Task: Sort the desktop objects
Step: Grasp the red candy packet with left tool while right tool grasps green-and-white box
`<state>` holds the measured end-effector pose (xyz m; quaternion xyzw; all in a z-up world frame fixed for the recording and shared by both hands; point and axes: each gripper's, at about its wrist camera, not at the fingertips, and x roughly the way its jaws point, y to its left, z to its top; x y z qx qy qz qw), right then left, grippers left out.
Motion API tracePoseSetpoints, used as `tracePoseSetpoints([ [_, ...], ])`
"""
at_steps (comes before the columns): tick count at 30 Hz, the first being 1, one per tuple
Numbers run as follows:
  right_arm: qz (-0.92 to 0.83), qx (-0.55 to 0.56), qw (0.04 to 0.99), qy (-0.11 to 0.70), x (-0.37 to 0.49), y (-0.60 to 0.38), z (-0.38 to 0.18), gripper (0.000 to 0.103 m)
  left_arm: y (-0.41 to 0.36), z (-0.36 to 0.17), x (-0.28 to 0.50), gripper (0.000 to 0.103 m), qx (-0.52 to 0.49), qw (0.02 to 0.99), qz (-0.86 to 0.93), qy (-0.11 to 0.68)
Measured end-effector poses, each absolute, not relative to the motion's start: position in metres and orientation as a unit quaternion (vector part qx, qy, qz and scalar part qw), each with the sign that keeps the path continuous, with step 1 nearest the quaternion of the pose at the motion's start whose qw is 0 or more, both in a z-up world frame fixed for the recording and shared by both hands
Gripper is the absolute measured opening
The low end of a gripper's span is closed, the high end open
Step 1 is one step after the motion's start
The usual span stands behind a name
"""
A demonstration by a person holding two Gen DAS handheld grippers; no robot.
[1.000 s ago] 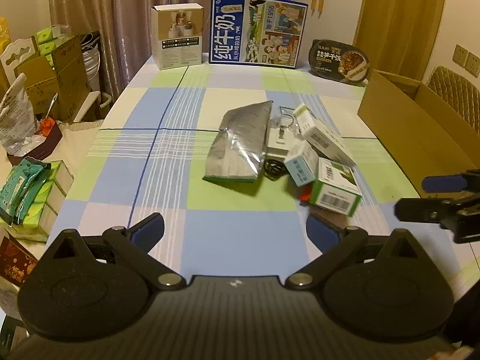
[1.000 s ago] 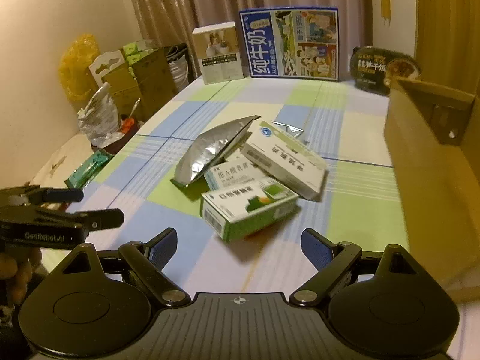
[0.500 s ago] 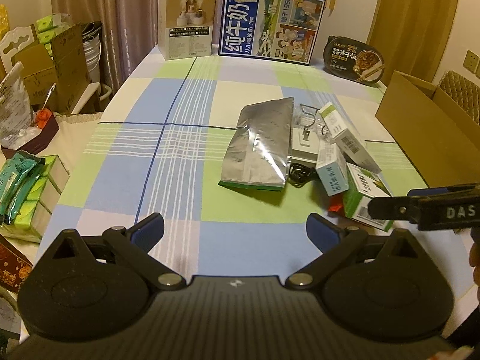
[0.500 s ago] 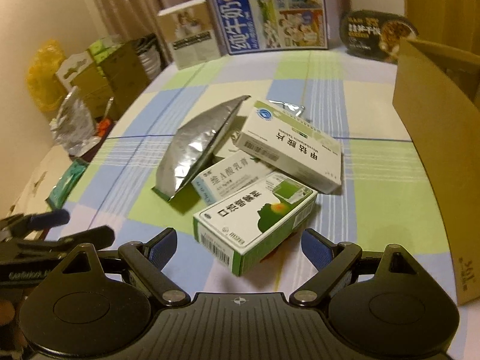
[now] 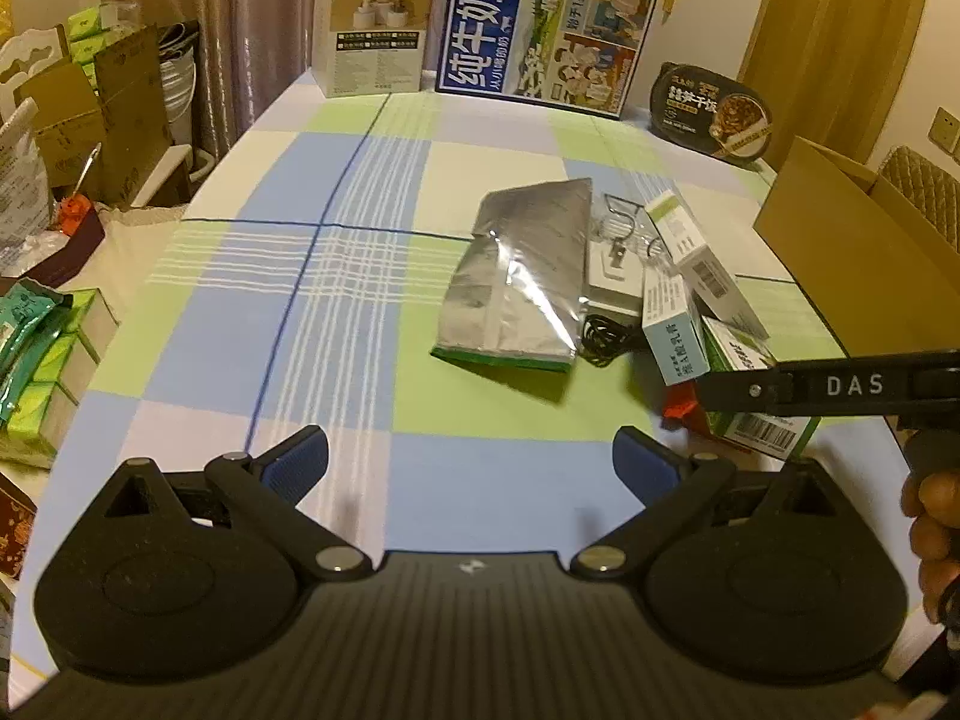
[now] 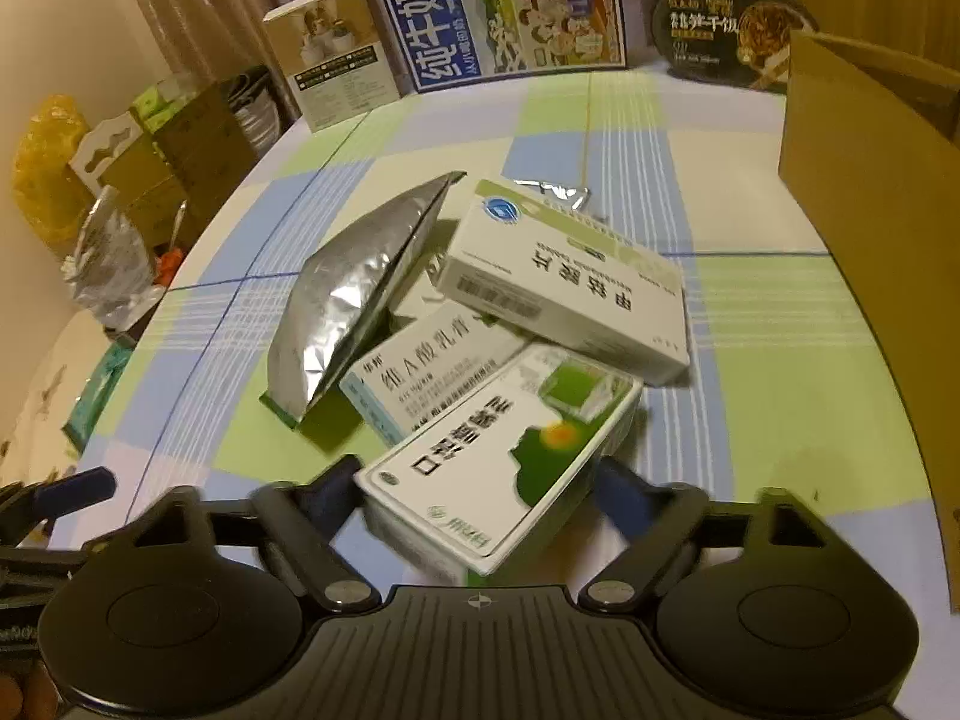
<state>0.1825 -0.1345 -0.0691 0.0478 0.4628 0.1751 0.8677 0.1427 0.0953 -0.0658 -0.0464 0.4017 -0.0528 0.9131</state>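
Currently right tongs [image 6: 480, 495] spread wide, straddling near end of white-and-green cardboard medicine box [image 6: 504, 456]; blue pads flank both long sides, contact not confirmable through motion blur, so not yet clamped by the look of it. Box lying flat at near edge of pile on checked blue-green-white worktop [image 6: 774, 360], long axis running roughly away from tongs and skewed up-right, far end tucked under long white carton with green stripe [image 6: 564, 282]. Pale blue-and-white carton [image 6: 420, 372] touching box on its left; crumpled silver foil pouch [image 6: 354, 300] leaning over that one.

Left tongs [image 5: 471, 465] released, holding nothing, hovering over bare worktop, pile ahead and to their right. Right arm clearly nearer to box; from left wrist view only its barcoded end shows behind right tongs.

Judgement: step in hand is grasp of white-and-green box. Closing across short axis looks right as aligned. Risk: overlapping long carton may drag or tip on lift. Open brown cardboard box [image 6: 870, 180] standing to right of pile, a likely destination, not certain.
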Motion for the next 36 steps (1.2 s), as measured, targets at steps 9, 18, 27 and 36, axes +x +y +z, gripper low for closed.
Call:
tracePoseSetpoints([
  [9, 0.212, -0.052, 0.866, 0.45, 0.165, -0.179, -0.079, 0.055, 0.078, -0.069, 0.135, 0.099, -0.044, 0.908, -0.079, 0.408],
  [18, 0.3, -0.126, 0.84, 0.433, 0.125, -0.179, -0.091, 0.055, 0.062, -0.064, 0.129, 0.099, -0.04, 0.907, -0.094, 0.409],
  [27, 0.275, -0.09, 0.866, 0.407, 0.109, -0.195, -0.081, 0.053, 0.032, -0.064, 0.133, 0.096, -0.02, 0.908, -0.115, 0.403],
  [36, 0.228, -0.124, 0.885, 0.387, 0.114, -0.22, -0.094, 0.053, -0.018, -0.087, 0.16, 0.07, 0.054, 0.907, -0.117, 0.402],
])
